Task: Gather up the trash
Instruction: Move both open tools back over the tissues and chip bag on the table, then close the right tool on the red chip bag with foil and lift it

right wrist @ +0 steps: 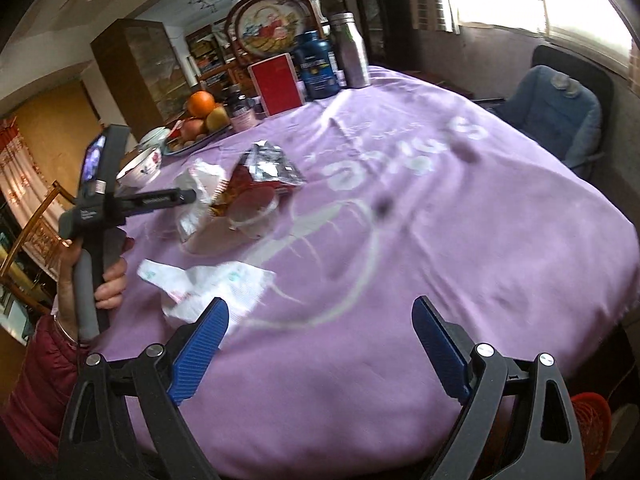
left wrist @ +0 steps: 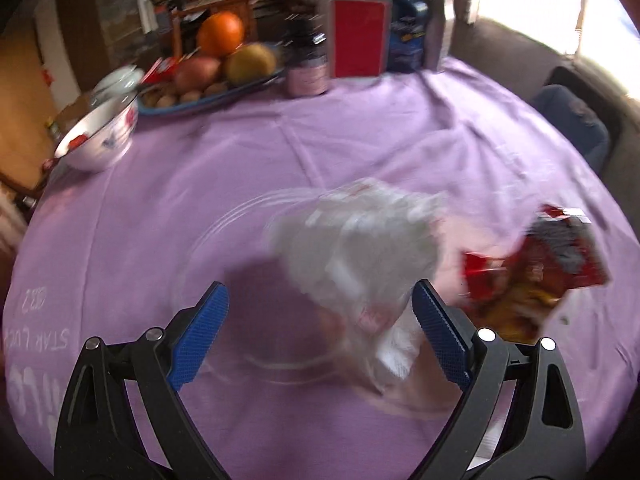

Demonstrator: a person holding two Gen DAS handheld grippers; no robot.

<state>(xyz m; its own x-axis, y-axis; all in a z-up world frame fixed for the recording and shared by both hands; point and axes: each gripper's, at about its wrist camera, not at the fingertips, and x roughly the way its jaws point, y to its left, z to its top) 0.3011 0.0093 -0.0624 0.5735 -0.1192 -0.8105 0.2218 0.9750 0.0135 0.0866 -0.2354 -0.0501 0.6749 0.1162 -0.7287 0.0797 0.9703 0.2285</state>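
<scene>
A clear crumpled plastic bag [left wrist: 360, 248] lies on the purple tablecloth [left wrist: 280, 152], just ahead of my open left gripper [left wrist: 320, 336], blurred by motion. A red and silver snack wrapper [left wrist: 536, 268] lies to its right. In the right wrist view the wrapper [right wrist: 260, 176] and plastic bag [right wrist: 200, 196] sit mid-table, with the left gripper [right wrist: 188, 196] reaching at them. A white crumpled tissue [right wrist: 212, 288] lies near the front left, just beyond my open, empty right gripper [right wrist: 320, 340].
A fruit tray [left wrist: 208, 92], a white bowl [left wrist: 100, 136], a red box [left wrist: 358, 38], jars and bottles [left wrist: 408, 28] stand at the table's far side. A blue-cushioned chair [right wrist: 556, 108] is at right. A red basket [right wrist: 592, 428] sits below the table edge.
</scene>
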